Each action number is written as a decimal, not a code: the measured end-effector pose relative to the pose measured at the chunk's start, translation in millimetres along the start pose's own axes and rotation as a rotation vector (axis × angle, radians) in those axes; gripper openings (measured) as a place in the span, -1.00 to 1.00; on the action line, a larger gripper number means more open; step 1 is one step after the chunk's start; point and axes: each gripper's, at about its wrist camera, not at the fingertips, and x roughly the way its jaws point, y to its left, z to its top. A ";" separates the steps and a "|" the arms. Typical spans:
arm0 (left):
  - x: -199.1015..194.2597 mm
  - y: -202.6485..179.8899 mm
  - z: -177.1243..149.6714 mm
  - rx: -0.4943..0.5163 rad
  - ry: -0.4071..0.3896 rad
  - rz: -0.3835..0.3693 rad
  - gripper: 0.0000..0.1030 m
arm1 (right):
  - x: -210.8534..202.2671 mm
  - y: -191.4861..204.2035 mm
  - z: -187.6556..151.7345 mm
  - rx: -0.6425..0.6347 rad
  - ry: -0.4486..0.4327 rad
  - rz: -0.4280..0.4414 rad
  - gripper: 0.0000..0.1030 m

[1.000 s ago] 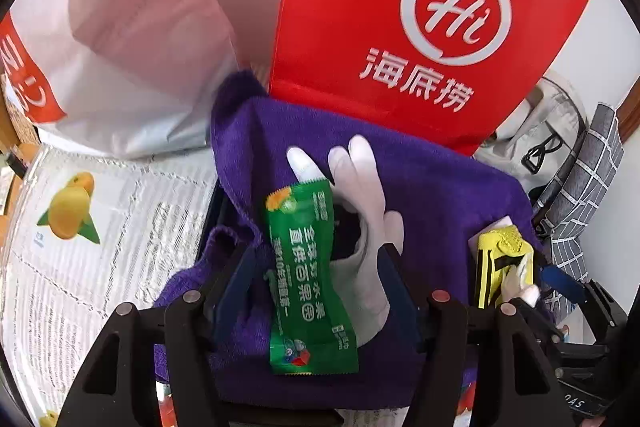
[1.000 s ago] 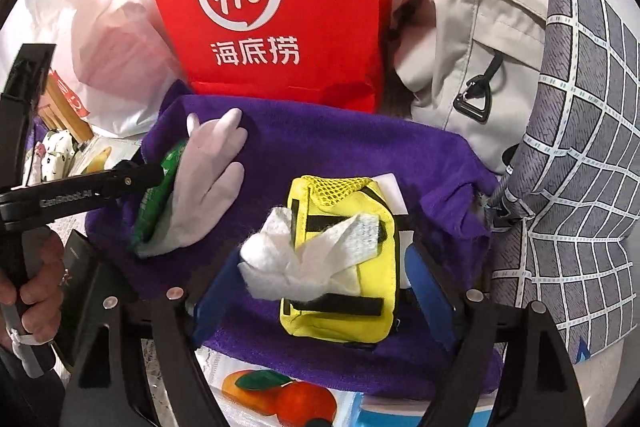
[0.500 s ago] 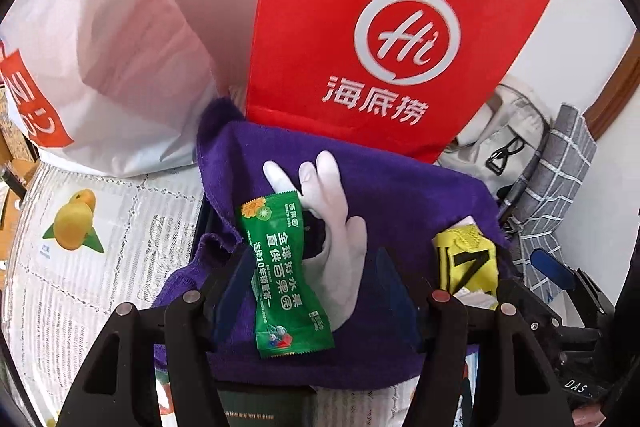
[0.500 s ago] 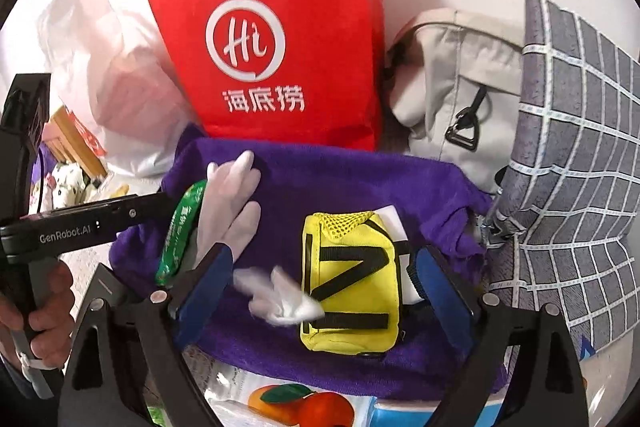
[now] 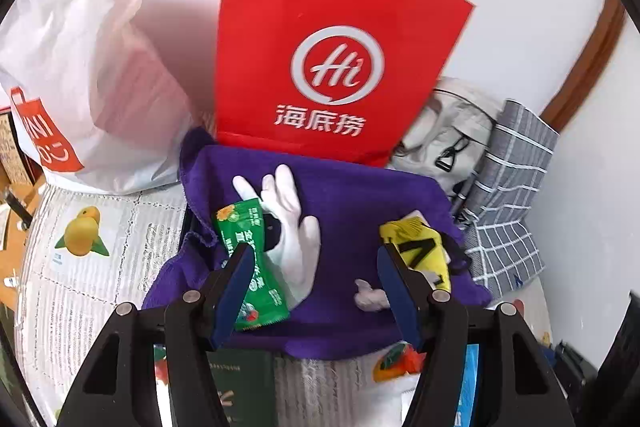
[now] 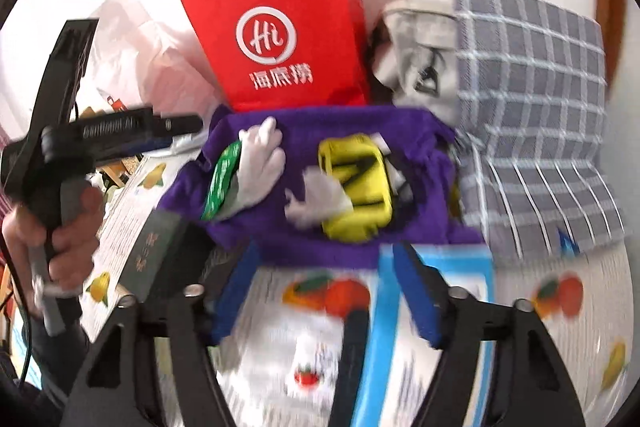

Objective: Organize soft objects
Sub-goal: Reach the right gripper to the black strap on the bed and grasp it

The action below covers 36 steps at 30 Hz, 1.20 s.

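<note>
Since a second ago we have let go of the white tissue [image 6: 316, 201]: it was between the fingers of our right claw [image 6: 320, 291] on top of the yellow pouch [image 6: 354, 187], and now it lies loose on the purple towel [image 6: 344, 125], touching the pouch's near left edge. Both claws have pulled back, so the towel looks smaller and farther off in each view.

Our right claw's jaws are closing with nothing between them; below it we see only the blurred fruit-print table cover [image 6: 560, 291] and a blue-edged pack [image 6: 486, 275]. Our left claw [image 5: 316, 285] is spread about halfway and grips nothing; the green sachet [image 5: 250, 263] and white glove [image 5: 296, 231] lie on the towel beyond its left finger, the sachet partly over the glove.

Behind the towel stands the red paper bag [image 5: 340, 47], with a white plastic bag [image 5: 80, 67] to its left and a beige bag [image 5: 448, 135] and grey checked cloth [image 5: 516, 167] to its right. A hand [image 6: 60, 231] holds the left claw's handle.
</note>
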 end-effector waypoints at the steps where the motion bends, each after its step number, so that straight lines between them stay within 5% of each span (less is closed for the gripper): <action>1: -3.9 -2.6 -1.1 0.009 -0.005 0.000 0.20 | -7.7 -0.8 -11.3 0.000 0.008 0.000 0.11; 6: -30.1 -10.9 -13.5 0.051 -0.034 0.022 0.20 | -29.0 -2.3 -58.3 -0.043 0.040 -0.020 -0.22; 14: -59.7 9.9 -54.1 0.017 -0.021 0.042 0.20 | -35.3 -2.7 -126.4 -0.010 0.101 0.006 -0.21; 30: -81.1 48.8 -156.1 0.034 0.065 0.128 0.20 | 21.3 11.6 -151.8 0.037 0.017 -0.177 -0.07; 33: -81.9 53.8 -163.9 0.014 0.082 0.131 0.20 | 20.9 16.9 -155.9 -0.008 0.000 -0.230 -0.45; 36: -83.2 55.3 -169.6 -0.006 0.091 0.123 0.20 | 9.8 5.3 -154.7 0.032 0.004 -0.149 -0.48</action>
